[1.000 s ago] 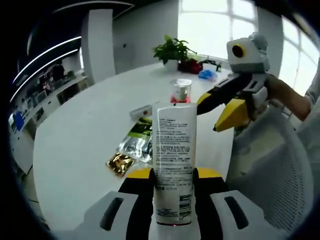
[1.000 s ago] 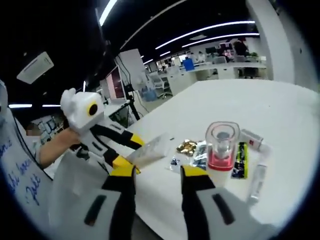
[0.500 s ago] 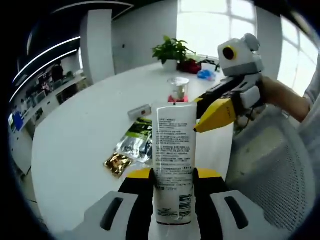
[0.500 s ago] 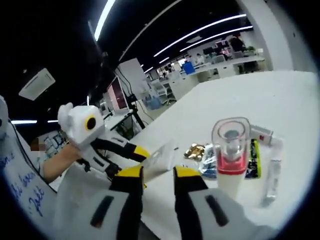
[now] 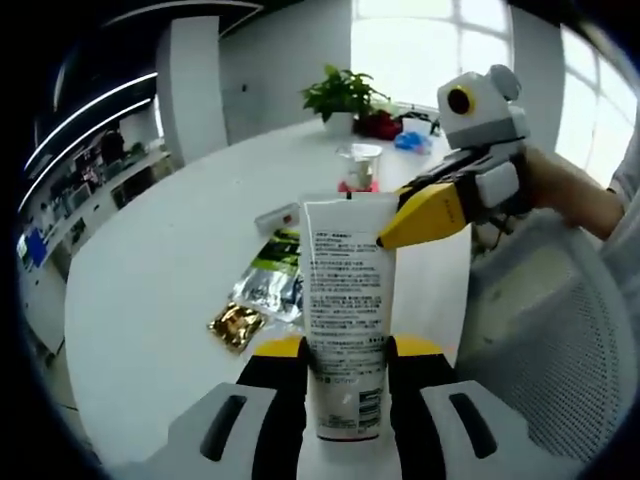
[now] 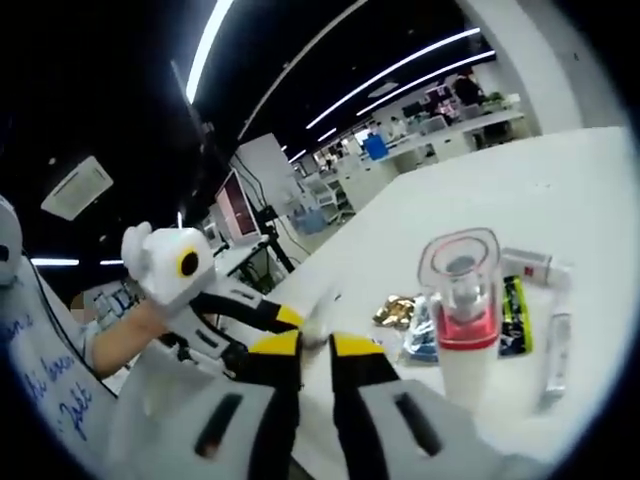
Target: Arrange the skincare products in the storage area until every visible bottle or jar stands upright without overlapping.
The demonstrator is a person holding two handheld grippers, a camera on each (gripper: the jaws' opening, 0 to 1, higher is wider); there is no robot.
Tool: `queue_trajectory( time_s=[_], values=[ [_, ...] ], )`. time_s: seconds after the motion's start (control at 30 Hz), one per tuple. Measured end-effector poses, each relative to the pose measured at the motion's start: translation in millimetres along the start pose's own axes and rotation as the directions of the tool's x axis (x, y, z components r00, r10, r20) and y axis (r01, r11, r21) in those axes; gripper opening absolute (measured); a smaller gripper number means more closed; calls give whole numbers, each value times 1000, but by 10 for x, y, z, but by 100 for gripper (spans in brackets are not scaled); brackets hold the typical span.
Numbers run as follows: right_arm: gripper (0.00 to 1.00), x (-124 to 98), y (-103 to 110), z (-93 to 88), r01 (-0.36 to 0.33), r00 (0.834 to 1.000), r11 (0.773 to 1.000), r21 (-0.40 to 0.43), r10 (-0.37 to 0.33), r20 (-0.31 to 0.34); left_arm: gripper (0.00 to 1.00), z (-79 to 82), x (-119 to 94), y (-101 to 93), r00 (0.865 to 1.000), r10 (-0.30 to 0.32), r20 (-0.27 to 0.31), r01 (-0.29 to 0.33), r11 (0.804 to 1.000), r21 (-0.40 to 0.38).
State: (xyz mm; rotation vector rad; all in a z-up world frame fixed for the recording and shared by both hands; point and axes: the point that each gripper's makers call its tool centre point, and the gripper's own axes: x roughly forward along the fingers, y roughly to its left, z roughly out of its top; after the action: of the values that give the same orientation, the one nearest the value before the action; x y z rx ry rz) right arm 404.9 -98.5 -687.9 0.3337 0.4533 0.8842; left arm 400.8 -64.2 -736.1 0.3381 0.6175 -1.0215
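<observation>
A white tube (image 5: 347,290) with printed text stands up between the jaws of my left gripper (image 5: 347,346), which is shut on its lower part. My right gripper (image 5: 392,232) comes in from the right, its yellow jaws at the tube's top right corner. In the right gripper view, my right gripper (image 6: 315,342) has its jaws drawn close around the tube's flat end (image 6: 318,318), and the left gripper (image 6: 272,314) holds the tube from the left. A pump bottle (image 6: 462,320) with a clear cap and pink band stands upright on the white table (image 5: 150,270).
Gold (image 5: 238,325), silver (image 5: 270,290) and green (image 5: 283,250) sachets lie flat on the table beside a small white box (image 5: 280,218). The pump bottle (image 5: 358,165) stands beyond them. A potted plant (image 5: 338,95) sits far back. A white mesh chair (image 5: 540,330) is at the right.
My right gripper has moved in to the tube's top end and its jaws have narrowed around it. The left gripper keeps its hold on the tube.
</observation>
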Motion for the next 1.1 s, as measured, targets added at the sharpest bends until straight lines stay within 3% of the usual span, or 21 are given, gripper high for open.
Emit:
queue_trajectory(
  time_s=[0.2,0.43,1.1],
  values=[
    [8,-20,50,100,-7,999,1000,-6,7,32,27,56,24,15,1000,2,11,-2,1000,5],
    [8,9,175,190,-37,997,994,-104,43,61,27,112,76,33,1000,6,23,-6,1000,-2],
    [10,69,245,175,-88,990,980,-178,106,95,28,101,157,44,999,6,37,-5,1000,-23]
  ],
)
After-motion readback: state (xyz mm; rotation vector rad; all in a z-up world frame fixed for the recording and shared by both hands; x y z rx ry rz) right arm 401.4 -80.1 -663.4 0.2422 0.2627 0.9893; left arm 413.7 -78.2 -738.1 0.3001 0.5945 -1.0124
